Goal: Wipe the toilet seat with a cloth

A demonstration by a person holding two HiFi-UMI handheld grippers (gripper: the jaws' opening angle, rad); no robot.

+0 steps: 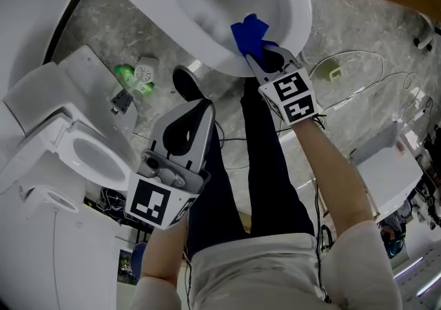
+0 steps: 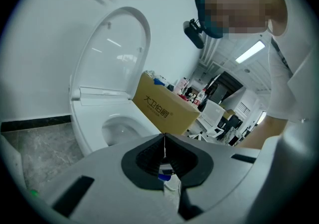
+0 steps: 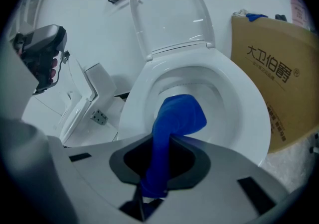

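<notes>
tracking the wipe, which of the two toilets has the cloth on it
The upper toilet in head view: the right gripper holds the blue cloth on its front rim. The lower-left toilet has none.

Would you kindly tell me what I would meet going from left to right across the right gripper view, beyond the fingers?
White hinged panel → blue cloth → cardboard box. The toilet seat spans the middle, so it is left out.
</notes>
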